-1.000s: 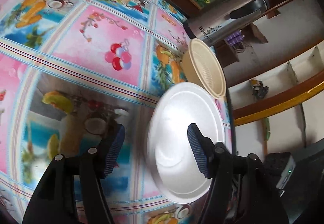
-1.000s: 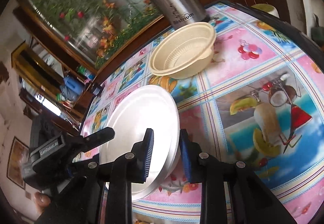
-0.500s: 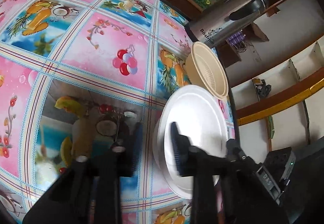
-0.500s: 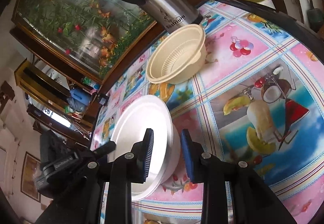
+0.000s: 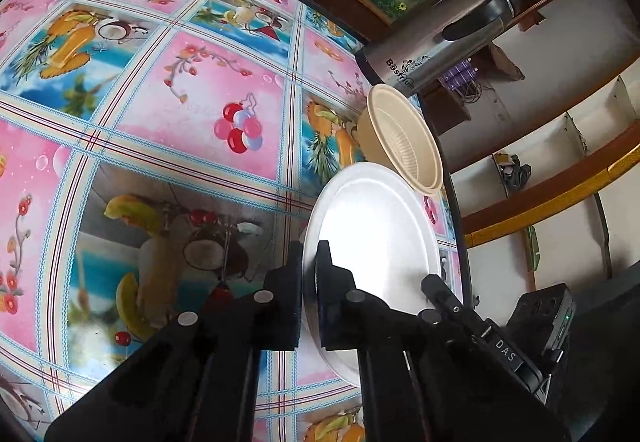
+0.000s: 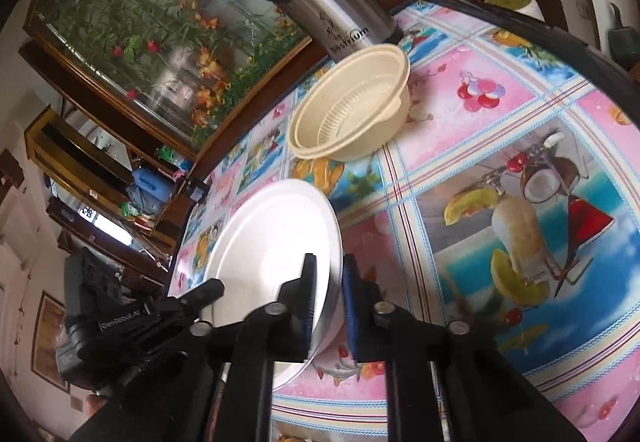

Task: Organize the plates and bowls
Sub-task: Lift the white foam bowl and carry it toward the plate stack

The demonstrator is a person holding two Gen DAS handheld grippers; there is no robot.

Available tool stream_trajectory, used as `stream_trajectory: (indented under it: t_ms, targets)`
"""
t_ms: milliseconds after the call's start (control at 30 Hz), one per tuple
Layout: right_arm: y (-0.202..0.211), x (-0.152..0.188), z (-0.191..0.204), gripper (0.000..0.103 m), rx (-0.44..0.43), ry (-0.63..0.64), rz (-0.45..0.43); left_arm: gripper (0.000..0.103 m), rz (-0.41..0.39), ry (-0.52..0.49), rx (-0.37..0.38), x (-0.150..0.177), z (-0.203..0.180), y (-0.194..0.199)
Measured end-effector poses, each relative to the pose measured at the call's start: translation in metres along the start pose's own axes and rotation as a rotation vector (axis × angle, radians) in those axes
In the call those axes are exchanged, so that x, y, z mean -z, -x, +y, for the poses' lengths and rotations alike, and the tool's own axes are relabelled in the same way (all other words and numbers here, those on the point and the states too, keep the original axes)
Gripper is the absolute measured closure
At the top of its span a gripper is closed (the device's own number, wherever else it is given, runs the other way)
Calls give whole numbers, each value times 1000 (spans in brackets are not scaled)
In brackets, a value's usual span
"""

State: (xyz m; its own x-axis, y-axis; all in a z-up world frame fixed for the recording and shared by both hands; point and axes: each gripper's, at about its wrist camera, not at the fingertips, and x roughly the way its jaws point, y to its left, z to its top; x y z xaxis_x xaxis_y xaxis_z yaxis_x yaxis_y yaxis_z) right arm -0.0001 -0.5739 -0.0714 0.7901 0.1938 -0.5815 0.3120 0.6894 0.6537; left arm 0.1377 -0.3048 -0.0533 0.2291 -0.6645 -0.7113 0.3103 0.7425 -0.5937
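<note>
Plate sits on the table w/ both grippers on its rim from opposite sides. L gripper has just been closing and now pinches the plate edge at approx 9 o'clock in the L wrist view, rim between the pads. R gripper has likewise just been closing, and in the R wrist view its jaws are clamped on the rim at about 4 o'clock of the plate, edge running up between them. Each view shows the other tool at the far side of the plate, so I'm gripping across a diameter; neither hand is nearer, it's a shared hold. Looks like two plates nested, since a 2nd rim shows under the top one in the R view, but I can't tell for sure. Bowls, a nested cream pair, stand at approx 12 to 1 o'clock from the plate in both views, near but apart from it, w/ the steel flask just behind them, maybe touching. What the next move turns on, imo: the line between my two grips runs crosswise, and the bowls lie straight ahead, at right angles to it. So if the plate is to go toward or under the bowls, both hands must lift level and travel together fwd, else the plate tips or twists in the pads. Rim grip is thin, so slip is the risk.
</note>
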Motion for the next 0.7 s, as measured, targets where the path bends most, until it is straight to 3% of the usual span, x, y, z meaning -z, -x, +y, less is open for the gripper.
stream_trajectory:
  t_ms: [700]
  targets:
    - [7,17,1,97,-5,-55,-65,100,-10,-25,-28,13,4,13]
